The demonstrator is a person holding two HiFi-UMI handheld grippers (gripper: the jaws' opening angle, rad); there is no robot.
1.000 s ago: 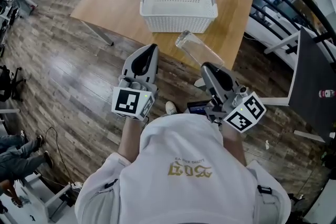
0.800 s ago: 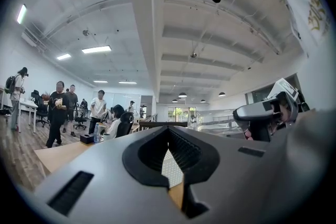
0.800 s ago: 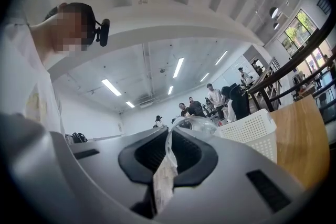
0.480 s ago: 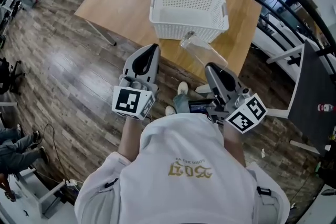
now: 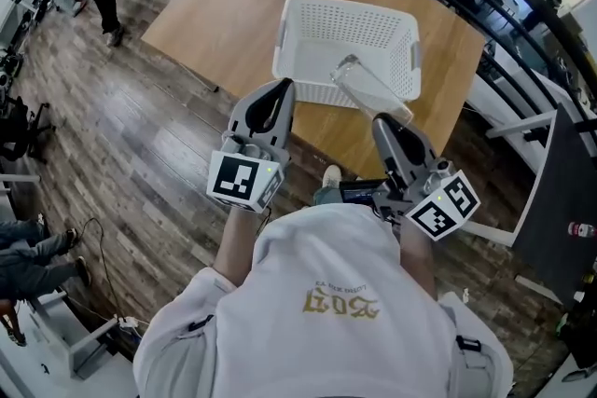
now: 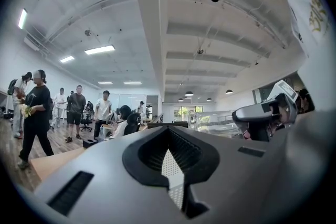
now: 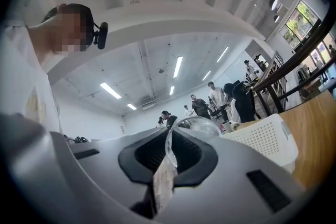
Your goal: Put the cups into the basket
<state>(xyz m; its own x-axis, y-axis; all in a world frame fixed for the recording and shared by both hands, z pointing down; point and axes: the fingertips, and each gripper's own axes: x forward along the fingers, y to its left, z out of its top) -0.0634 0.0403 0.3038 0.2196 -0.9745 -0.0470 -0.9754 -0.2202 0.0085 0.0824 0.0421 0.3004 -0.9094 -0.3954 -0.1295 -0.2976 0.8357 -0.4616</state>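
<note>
The right gripper [image 5: 384,120], pinching the cup [image 5: 371,90], is bringing it over the basket [image 5: 283,33] at upper centre, nearing release; the left gripper [image 5: 279,89] is idling, jaws together, empty.

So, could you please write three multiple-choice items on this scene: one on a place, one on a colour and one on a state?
1. Where does the basket stand?
A. On the wooden table
B. On the floor
C. On a chair

2. What colour is the basket?
A. Blue
B. Red
C. White

3. What is the state of the right gripper?
A. Open and empty
B. Shut on the clear cup
C. Shut on nothing

Answers:
1. A, since the head view shows the basket resting on the tabletop.
2. C, since its perforated walls are white in both the head view and the right gripper view.
3. B, since the right gripper view shows the cup's clear wall pinched between the jaws.
</note>
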